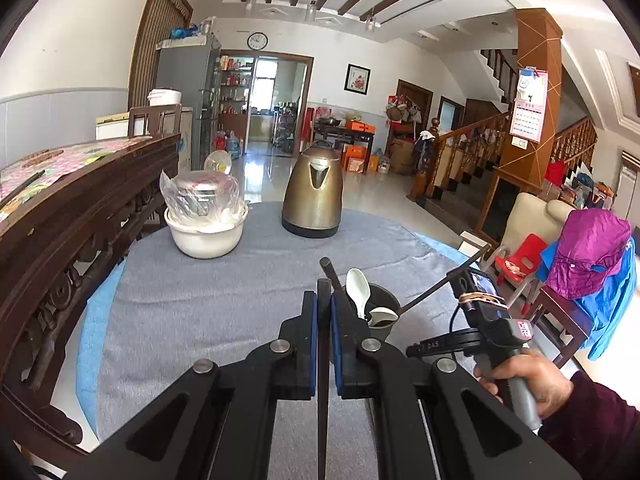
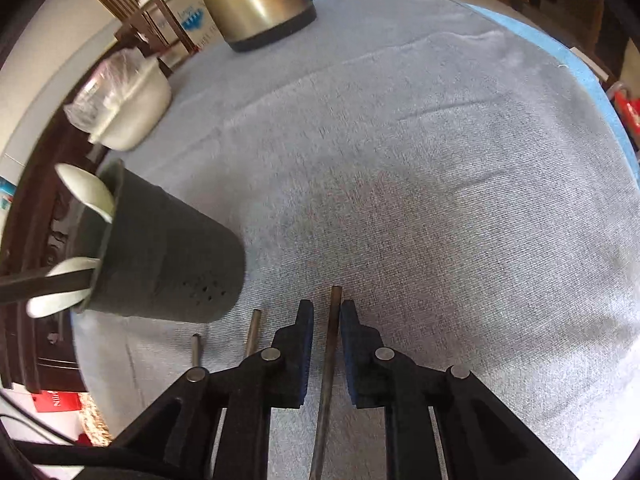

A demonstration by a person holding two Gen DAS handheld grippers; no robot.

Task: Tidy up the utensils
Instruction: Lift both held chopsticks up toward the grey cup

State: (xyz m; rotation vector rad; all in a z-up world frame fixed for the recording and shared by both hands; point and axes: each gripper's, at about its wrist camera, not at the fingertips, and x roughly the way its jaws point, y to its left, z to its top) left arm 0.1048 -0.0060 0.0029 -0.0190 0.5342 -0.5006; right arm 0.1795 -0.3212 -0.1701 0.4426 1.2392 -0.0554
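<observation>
**Gathering chopsticks into the holder: partly done**

Working outward from the lens in the right wrist view, the right gripper (image 2: 326, 316) points steeply down at the grey cloth (image 2: 420, 160) on the bench, its fingers (image 2: 306, 320) slightly spread around a metal chopstick (image 2: 330, 340) lying on the cloth; whether the pads press it I cannot tell for sure, though a small gap shows. At lower left of that frame two more chopstick ends (image 2: 254, 330) lie loose on the cloth, just beside the dark utensil holder (image 2: 168, 252), which already carries white spoons (image 2: 86, 190).

In the left wrist view, the left gripper (image 1: 324, 300) has its fingers pressed together on a dark chopstick (image 1: 325, 266), held near the holder at lower centre of the frame. Farther back stand a white bowl (image 1: 206, 236) and a kettle (image 1: 312, 192), well apart from the work.

Judging by this, spoons are stowed; roughly four chopsticks remain to go in.
</observation>
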